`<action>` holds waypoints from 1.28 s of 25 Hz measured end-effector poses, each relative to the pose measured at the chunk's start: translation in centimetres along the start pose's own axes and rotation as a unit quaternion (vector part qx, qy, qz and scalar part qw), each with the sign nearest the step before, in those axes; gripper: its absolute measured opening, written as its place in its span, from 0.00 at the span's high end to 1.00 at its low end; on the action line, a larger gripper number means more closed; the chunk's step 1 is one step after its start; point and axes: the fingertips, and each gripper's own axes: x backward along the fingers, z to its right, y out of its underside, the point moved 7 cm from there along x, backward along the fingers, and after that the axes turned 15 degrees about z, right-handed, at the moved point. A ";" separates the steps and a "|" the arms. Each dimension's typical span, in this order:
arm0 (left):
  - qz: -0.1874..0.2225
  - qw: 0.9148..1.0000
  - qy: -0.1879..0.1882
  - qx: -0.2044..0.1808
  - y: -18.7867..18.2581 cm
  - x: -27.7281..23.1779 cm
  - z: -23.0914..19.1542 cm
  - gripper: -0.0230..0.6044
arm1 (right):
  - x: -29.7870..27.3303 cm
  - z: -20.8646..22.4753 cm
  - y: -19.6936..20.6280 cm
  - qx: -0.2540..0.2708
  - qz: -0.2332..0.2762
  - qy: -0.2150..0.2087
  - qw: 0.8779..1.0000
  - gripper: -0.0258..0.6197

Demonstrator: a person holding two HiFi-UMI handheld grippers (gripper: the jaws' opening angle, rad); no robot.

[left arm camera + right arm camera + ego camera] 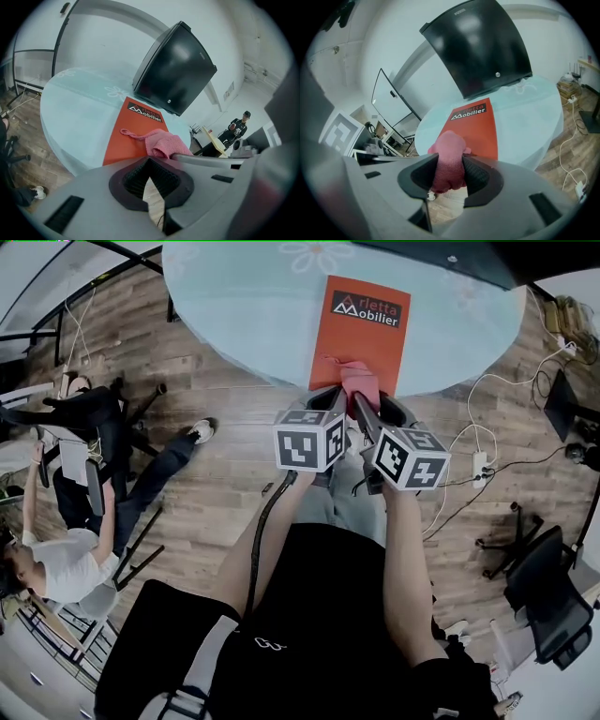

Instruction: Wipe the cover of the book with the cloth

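Right gripper has its jaws clamped on the pink cloth, which fills the gap between the pads and bulges out past the tips. Just beyond those tips lies the orange book, flat on the pale round table, its near end under the cloth. Left gripper sits close beside the right one, its jaws meeting at the tips with nothing between them. Ahead and right of its tips the cloth lies over the book's near end, a loose strand trailing left across the cover
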 end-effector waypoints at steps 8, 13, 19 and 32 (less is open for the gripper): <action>-0.010 1.000 0.014 -0.019 1.6 -1.2 3.5 0.94 | 2.6 3.0 0.1 -0.015 0.016 0.018 1.000 0.72; -0.019 0.999 0.036 -0.034 2.4 -1.7 5.7 0.94 | 4.2 4.9 0.1 -0.026 0.026 0.031 0.999 0.72; -0.004 0.997 0.054 -0.049 1.6 -1.6 8.4 0.94 | 6.4 6.2 -1.6 -0.027 0.055 0.036 0.997 0.72; 0.160 0.980 0.051 -0.109 -10.0 2.8 12.1 0.94 | 8.8 3.4 -12.9 0.076 0.216 -0.049 0.972 0.72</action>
